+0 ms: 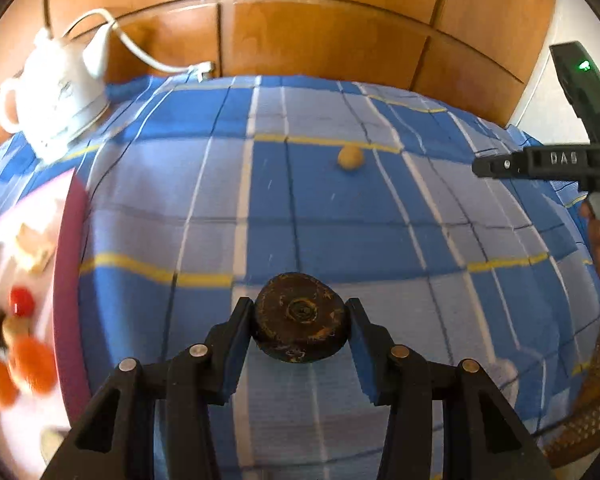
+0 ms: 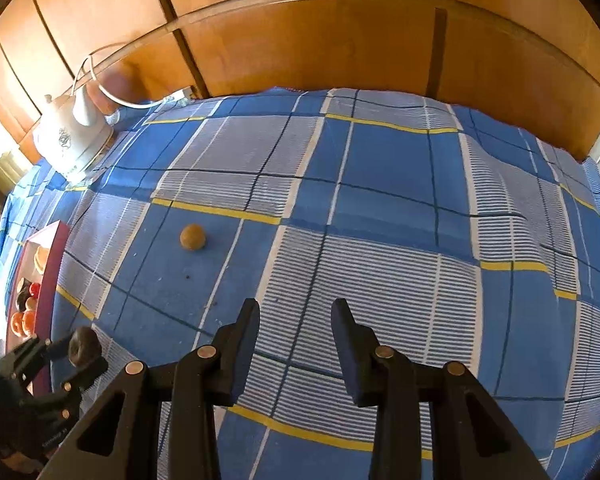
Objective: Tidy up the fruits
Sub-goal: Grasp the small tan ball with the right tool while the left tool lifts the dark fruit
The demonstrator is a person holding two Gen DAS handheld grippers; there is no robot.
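a: what does the left gripper (image 1: pixel 300 326) have?

b: its two fingers are closed on a dark brown round fruit (image 1: pixel 300 328), flattish with a small dimple facing the camera and scuffed yellowish marks on the skin. the fruit sits between the blue pads, lifted above the checked cloth (image 1: pixel 340 220).

a: and the right gripper (image 2: pixel 296 320)?

b: its fingers stand apart with nothing between them, over a pale striped square of the same blue, white and yellow cloth. from the left wrist view the right gripper shows at the far right edge, with a green light on its body.

a: any other fruit on the cloth?

b: one small tan round fruit (image 2: pixel 193 237) lies alone on a blue square, well apart from both grippers. in the left view it sits far ahead, just below a yellow stripe.

a: where is the rest of the fruit?

b: at the left, a box with a dark pink wall (image 2: pixel 54 272) holds several pieces: orange ones (image 1: pixel 16 368), a red one (image 1: pixel 22 301), something dark, and pale shapes. that part is blurred in the left view, so i cannot tell more. in the right view the left gripper and its dark fruit sit just beside the near end of the box.

a: anything behind?

b: a white electric kettle (image 2: pixel 74 142) stands at the far left corner of the cloth, its white cord (image 1: pixel 140 50) trailing toward the wooden panels (image 2: pixel 340 40) at the back.
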